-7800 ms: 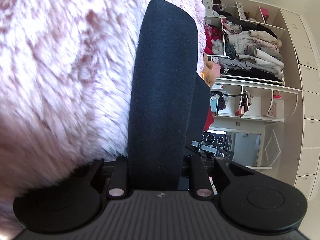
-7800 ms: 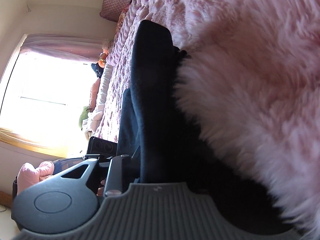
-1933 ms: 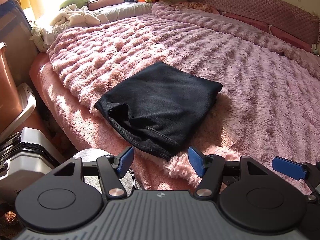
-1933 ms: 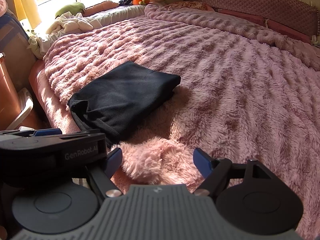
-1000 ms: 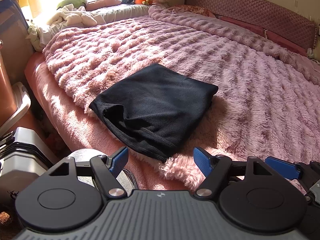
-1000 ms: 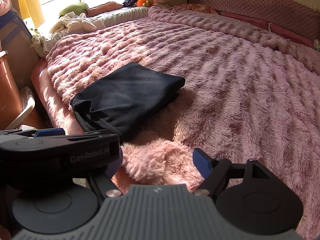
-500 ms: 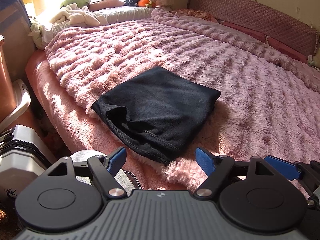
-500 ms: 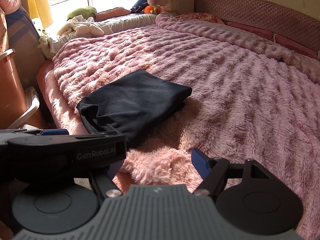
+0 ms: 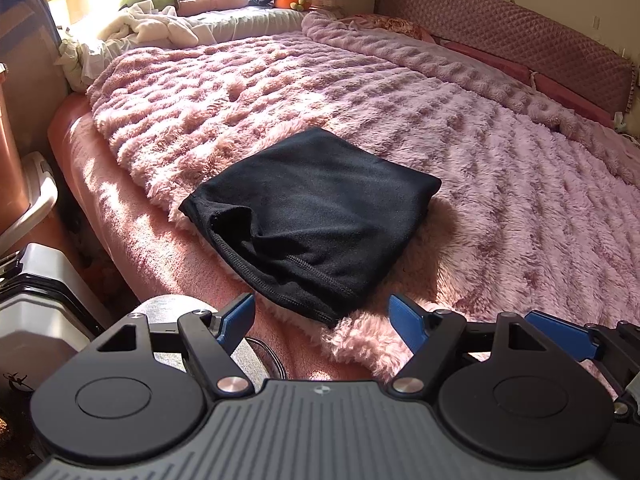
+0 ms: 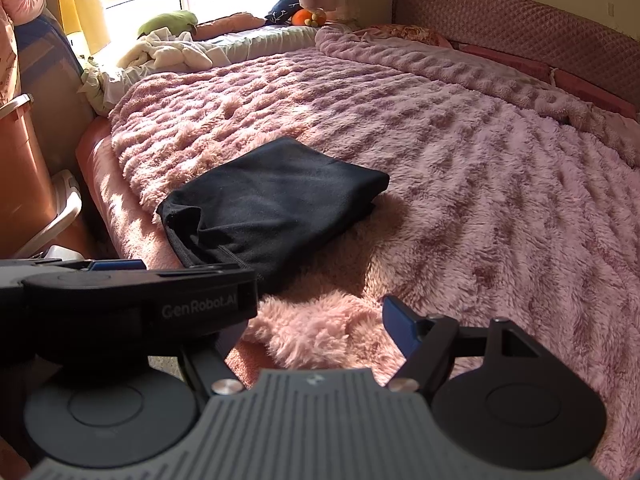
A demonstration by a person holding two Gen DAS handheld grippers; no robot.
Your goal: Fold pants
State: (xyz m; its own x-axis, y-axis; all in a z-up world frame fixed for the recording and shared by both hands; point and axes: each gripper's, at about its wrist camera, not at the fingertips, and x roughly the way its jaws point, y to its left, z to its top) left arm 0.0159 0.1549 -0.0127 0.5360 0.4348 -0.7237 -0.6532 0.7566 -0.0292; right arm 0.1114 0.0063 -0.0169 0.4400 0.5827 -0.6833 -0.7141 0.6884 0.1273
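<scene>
The black pants (image 9: 316,216) lie folded into a compact rectangle on the fluffy pink blanket (image 9: 500,184) near the bed's front left edge; they also show in the right wrist view (image 10: 272,208). My left gripper (image 9: 322,318) is open and empty, held back from the pants' near edge. My right gripper (image 10: 316,328) is open and empty, back from the bed edge; its left finger is hidden behind the left gripper's body (image 10: 132,300). A blue fingertip of the right gripper shows at the left wrist view's right edge (image 9: 560,334).
A quilted headboard (image 9: 520,36) runs along the far right. Crumpled white bedding (image 9: 152,28) and soft toys (image 10: 304,16) lie by the window. A grey case (image 9: 36,308) and an orange bin (image 10: 20,176) stand on the floor left of the bed.
Earlier both grippers were shut on the black pants close against the blanket. Now both are open and drawn back, and the folded pants lie free. In the last second the views rose slightly.
</scene>
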